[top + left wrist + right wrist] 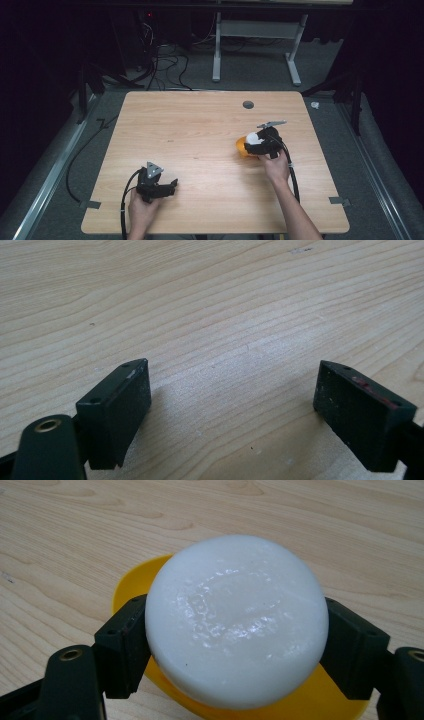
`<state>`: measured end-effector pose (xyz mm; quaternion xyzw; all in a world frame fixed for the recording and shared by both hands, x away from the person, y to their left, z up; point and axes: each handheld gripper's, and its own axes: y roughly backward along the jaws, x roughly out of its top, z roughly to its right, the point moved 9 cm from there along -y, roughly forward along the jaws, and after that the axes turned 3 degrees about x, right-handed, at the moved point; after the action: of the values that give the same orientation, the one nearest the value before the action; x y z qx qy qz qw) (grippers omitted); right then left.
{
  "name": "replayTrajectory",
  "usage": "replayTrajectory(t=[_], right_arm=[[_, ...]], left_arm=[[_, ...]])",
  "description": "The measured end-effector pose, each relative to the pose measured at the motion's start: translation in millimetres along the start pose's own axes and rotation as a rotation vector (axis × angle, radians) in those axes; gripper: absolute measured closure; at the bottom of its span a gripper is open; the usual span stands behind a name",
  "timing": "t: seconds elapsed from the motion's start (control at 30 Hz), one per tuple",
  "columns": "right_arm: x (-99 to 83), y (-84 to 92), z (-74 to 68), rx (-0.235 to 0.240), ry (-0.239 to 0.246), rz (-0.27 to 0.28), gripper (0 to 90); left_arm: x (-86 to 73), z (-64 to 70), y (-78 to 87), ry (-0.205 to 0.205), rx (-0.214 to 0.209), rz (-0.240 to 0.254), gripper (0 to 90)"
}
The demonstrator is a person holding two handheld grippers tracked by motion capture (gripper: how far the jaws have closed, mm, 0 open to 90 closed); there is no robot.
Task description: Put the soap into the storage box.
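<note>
Meanwhile the left gripper rests low over bare table, its jaws spread wide with nothing between them; it has open wood ahead and to both sides, though the near edge lies close behind the hand. Further right, the right gripper is clamped on a white puck, one pad on each side of its rim, holding it just above a yellow bowl that sits directly under the jaws. The puck looks slick and glossy, so I judge it could squirt out sideways if the squeeze tightens or tilts. Lowered off-centre, it might catch the bowl's rim and tip or push the light bowl. Beyond this gripper the wood lies free towards the far edge and the right edge.
</note>
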<state>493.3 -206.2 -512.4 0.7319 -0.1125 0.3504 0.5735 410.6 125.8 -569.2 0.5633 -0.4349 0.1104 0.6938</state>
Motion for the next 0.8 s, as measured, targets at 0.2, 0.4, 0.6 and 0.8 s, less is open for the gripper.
replayTrajectory(t=[0.2, 0.4, 0.6, 0.8], right_arm=[[-1.2, -3.8, -0.6, -0.001, -0.002, -0.008, 24.3], [-2.2, -6.9, -0.2, -0.003, -0.007, -0.019, 24.2], [-6.0, -11.3, 0.3, -0.010, -0.014, -0.047, 24.1], [-5.9, -11.0, 0.5, -0.013, -0.011, -0.041, 23.7]], left_arm=[[0.0, 0.0, 0.0, 0.000, 0.000, 0.000, 15.7], [0.0, 0.0, 0.0, 0.000, 0.000, 0.000, 15.7], [0.0, 0.1, 0.0, 0.000, -0.001, 0.000, 15.8], [0.0, 0.1, 0.0, -0.001, -0.001, 0.000, 15.7]])
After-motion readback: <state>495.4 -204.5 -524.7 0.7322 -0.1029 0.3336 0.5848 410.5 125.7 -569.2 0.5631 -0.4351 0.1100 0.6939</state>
